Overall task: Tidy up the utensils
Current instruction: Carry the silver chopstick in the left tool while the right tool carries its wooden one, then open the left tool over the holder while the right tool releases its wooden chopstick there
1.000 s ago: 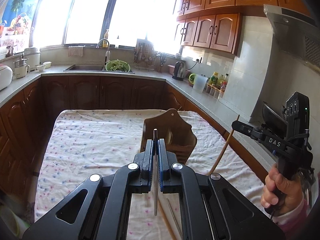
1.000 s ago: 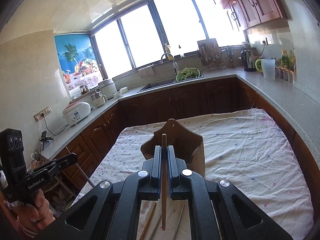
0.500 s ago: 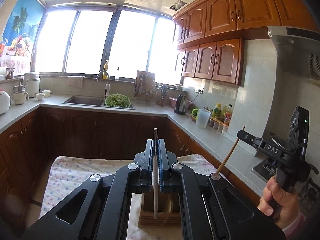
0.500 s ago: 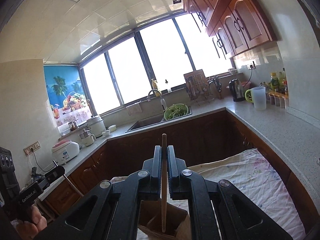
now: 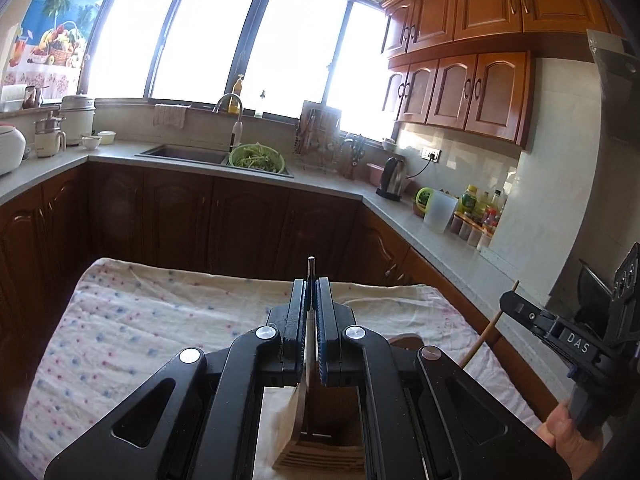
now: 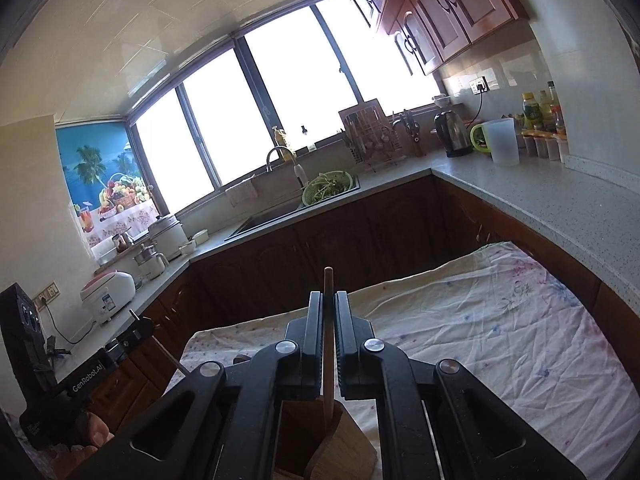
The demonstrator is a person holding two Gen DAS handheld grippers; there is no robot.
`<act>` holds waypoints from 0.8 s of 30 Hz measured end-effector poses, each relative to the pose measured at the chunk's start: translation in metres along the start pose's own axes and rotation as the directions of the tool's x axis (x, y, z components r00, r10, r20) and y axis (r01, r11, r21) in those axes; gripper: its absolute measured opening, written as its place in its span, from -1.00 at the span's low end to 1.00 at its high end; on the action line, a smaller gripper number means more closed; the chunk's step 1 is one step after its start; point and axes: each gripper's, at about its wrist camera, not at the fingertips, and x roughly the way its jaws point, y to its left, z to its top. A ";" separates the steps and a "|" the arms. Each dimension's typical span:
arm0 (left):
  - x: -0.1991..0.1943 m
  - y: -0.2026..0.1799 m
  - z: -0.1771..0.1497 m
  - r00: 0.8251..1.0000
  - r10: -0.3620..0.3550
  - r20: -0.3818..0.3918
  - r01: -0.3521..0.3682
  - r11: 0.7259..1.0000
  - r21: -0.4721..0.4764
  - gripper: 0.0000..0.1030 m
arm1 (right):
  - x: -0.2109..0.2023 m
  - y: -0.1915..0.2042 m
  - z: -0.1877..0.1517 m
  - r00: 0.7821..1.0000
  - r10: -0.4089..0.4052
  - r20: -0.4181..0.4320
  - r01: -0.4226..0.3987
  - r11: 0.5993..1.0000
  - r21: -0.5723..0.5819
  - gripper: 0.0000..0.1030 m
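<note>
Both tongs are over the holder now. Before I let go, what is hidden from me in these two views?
- Left wrist view: the metal chopstick's lower tip, hidden by the left tongs.
- Right wrist view: the wooden chopstick's lower end, lost in the dark inside the holder.
- Both views: the holder's base, cut off by the bottom edge and covered by tong bodies.
- What the holder already contains: too dark to tell.

Left gripper [image 5: 311,292] clamped on a thin metal utensil [image 5: 309,344], its lower end above a wooden holder [image 5: 320,452], spotted tablecloth [image 5: 132,320] beneath, right gripper [image 5: 510,304] at the right edge gripping a wooden chopstick [image 5: 486,332]
</note>
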 end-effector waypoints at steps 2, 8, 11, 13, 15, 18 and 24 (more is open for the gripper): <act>0.006 0.001 -0.006 1.000 0.004 -0.008 -0.004 1.000 -0.001 -0.92 | 0.004 -0.002 -0.007 1.000 -0.002 -0.007 0.002 1.000 0.004 -0.89; 0.008 0.002 -0.002 1.000 0.009 -0.027 -0.009 1.000 0.003 -0.91 | 0.005 -0.003 -0.002 1.000 -0.006 -0.022 0.006 1.000 0.007 -0.89; 0.009 0.004 -0.002 0.999 0.012 -0.034 -0.012 1.000 -0.003 -0.90 | 0.006 -0.002 -0.002 1.000 -0.009 -0.029 0.010 1.000 0.006 -0.89; 0.009 0.004 -0.002 0.999 0.017 -0.041 -0.017 1.000 -0.002 -0.89 | 0.007 -0.001 -0.001 0.999 -0.009 -0.032 0.009 1.000 0.006 -0.88; 0.009 0.004 -0.002 0.999 0.022 -0.050 -0.022 1.000 -0.004 -0.89 | 0.007 -0.001 0.000 0.999 -0.003 -0.038 0.003 1.000 0.008 -0.79; 0.007 0.007 -0.001 0.998 0.032 -0.058 -0.033 0.999 -0.013 -0.77 | 0.003 -0.001 0.001 0.999 0.008 -0.035 -0.007 1.000 0.020 -0.56; -0.018 0.014 -0.004 0.997 0.058 -0.042 -0.059 0.998 -0.026 0.19 | -0.021 -0.001 0.001 0.999 0.042 -0.001 -0.042 0.999 0.034 0.61</act>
